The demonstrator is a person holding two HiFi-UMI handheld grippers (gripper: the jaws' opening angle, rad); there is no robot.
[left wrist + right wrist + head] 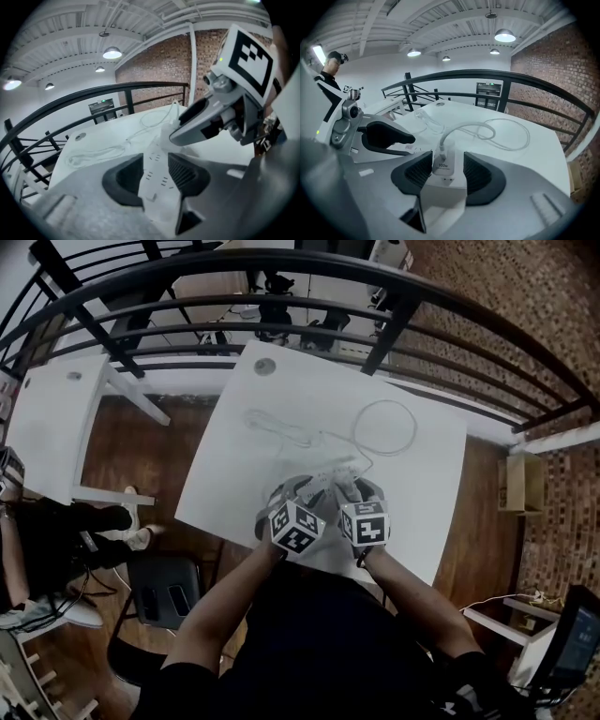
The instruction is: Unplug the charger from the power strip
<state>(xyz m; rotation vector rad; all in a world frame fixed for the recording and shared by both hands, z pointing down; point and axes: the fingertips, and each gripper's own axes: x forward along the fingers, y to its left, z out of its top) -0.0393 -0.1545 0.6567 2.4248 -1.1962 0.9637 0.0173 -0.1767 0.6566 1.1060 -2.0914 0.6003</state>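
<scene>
In the head view, the left tool [300,493] and right tool [356,491] cover most of the power strip [328,475]. The small print on the charger [442,164] is unreadable.

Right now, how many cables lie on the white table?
2: the charger cable, looped far right; the power strip cord, bundled far left. Others may be hidden.

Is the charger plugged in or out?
Plugged in: the charger stands upright, seated on the power strip, between the open jaws of the right gripper.
</scene>
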